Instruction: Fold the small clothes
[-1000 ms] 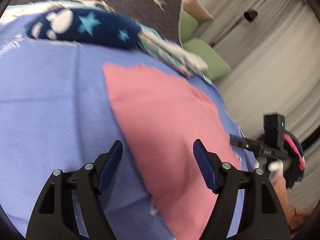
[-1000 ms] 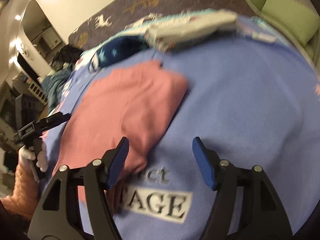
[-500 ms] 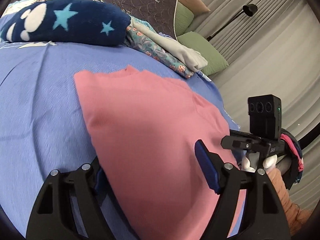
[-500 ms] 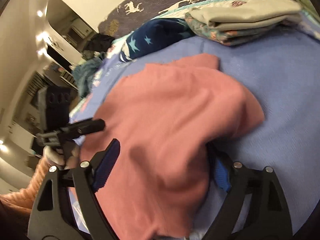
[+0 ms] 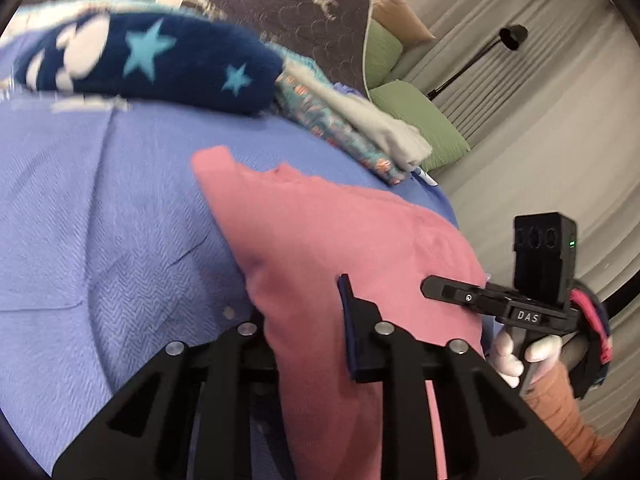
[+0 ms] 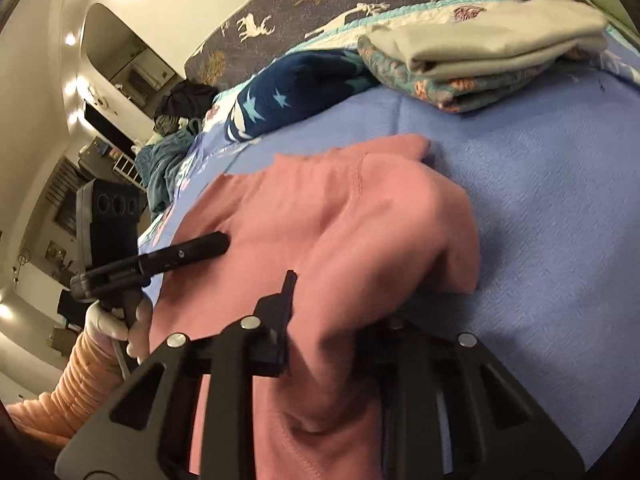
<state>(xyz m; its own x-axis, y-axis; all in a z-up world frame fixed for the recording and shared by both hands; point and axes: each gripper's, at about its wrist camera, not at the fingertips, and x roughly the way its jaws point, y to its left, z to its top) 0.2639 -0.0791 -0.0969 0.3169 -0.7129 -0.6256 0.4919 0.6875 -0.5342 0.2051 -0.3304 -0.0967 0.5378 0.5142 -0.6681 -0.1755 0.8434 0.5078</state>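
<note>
A pink garment lies on the blue bedcover. My left gripper is shut on the garment's near left edge, which bunches up between the fingers. My right gripper is shut on the near right edge of the pink garment, whose fabric humps up over it. The right gripper's body shows in the left wrist view, and the left gripper's body shows in the right wrist view. The garment's far edge rests flat on the cover.
A navy star-patterned fleece and a folded stack of patterned and grey clothes lie at the far side of the bed. Both also show in the right wrist view: the fleece and the stack. Green pillows lie beyond.
Both grippers moved onto the garment's near edge and went from open to shut on it. The fabric now bunches and lifts between the fingers.
</note>
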